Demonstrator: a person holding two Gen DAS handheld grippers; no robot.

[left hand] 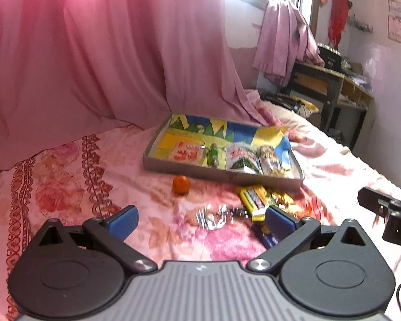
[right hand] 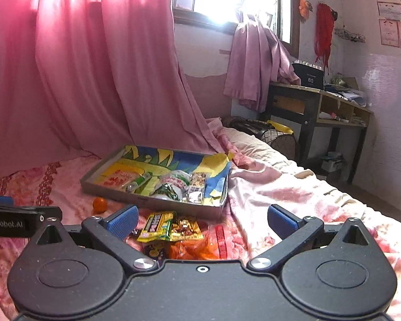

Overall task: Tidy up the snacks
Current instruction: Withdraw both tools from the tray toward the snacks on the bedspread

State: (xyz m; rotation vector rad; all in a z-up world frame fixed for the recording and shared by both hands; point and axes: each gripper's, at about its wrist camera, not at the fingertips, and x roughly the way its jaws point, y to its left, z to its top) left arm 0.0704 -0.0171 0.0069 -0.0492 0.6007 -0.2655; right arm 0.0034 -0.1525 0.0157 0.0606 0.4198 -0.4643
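Note:
A shallow grey tray (left hand: pixel 157 164) with a colourful lining lies on the bed and holds several snack packets; it also shows in the right wrist view (right hand: pixel 99 187). Loose snacks lie in front of it: a yellow packet (left hand: pixel 252 196) (right hand: pixel 155 226), a silver wrapper (left hand: pixel 214 215), a gold packet (right hand: pixel 185 230) and an orange bag (right hand: pixel 192 250). A small orange (left hand: pixel 181 184) (right hand: pixel 99 204) sits near the tray's front left. My left gripper (left hand: pixel 200 222) is open and empty above the silver wrapper. My right gripper (right hand: pixel 200 220) is open and empty above the packets.
The bed has a pink floral sheet (left hand: pixel 66 187). Pink curtains (left hand: pixel 93 53) hang behind it. A pillow (right hand: pixel 254 144) lies at the far end. A desk (right hand: pixel 320 101) stands at the back right by the wall.

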